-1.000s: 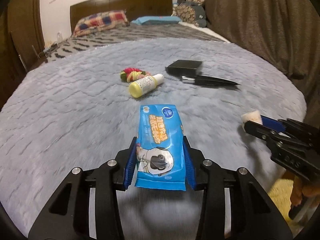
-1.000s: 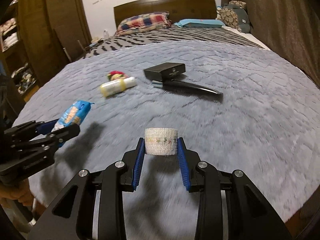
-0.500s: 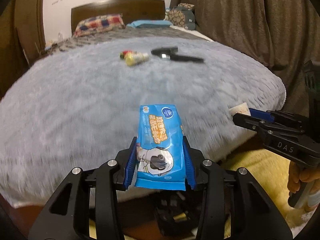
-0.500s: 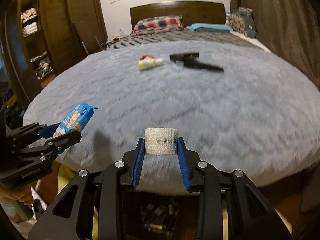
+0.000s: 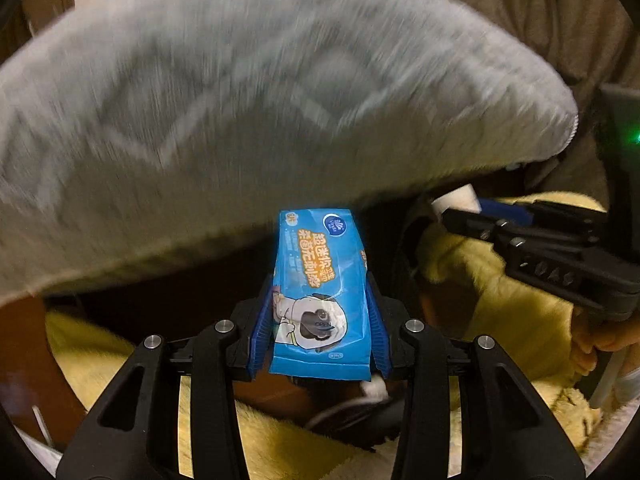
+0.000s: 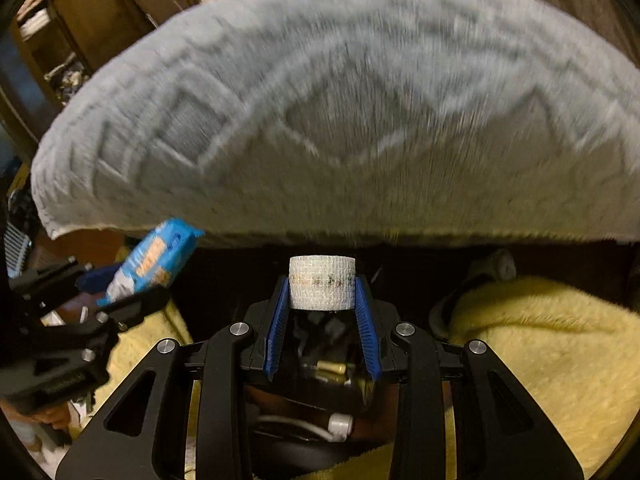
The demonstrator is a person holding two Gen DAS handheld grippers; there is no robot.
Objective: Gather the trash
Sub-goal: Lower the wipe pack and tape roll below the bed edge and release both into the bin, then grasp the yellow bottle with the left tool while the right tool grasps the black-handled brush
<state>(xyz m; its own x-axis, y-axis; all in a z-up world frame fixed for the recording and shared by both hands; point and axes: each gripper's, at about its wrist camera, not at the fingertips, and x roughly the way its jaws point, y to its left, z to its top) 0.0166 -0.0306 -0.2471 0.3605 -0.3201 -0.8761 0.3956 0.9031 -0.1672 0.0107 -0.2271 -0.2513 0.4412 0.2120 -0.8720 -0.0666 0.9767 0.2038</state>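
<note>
**Both claws loaded, down past the bed edge**

Left side first: left claw (image 5: 320, 332) clamped on the blue wipes packet (image 5: 320, 292), blue pads pressed against both long sides, packet standing upright between them. Tilted steeply down, past the hanging edge of the grey blanket (image 5: 260, 80) on the bed. Below the packet, a dark opening ringed by yellow fleece (image 5: 520, 320), most likely the trash container, though too dim and too hidden to say for sure.

Across to the right: right claw (image 6: 322, 320) pinching the white bandage roll (image 6: 322, 283) near the fingertips, roll gripped flat-on between the pads. Directly under it, dark clutter, a pale cable end and something brass-coloured, hard to make out. Yellow fleece again off to the right.

Reading the progress: two pieces of trash picked and held above the likely drop spot, neither released yet. Remaining, by this look: opening both claws over the dark opening, then checking the bed top for more. Bed surface hidden from this low angle and heavily blurred, so no telling what else waits up there.
</note>
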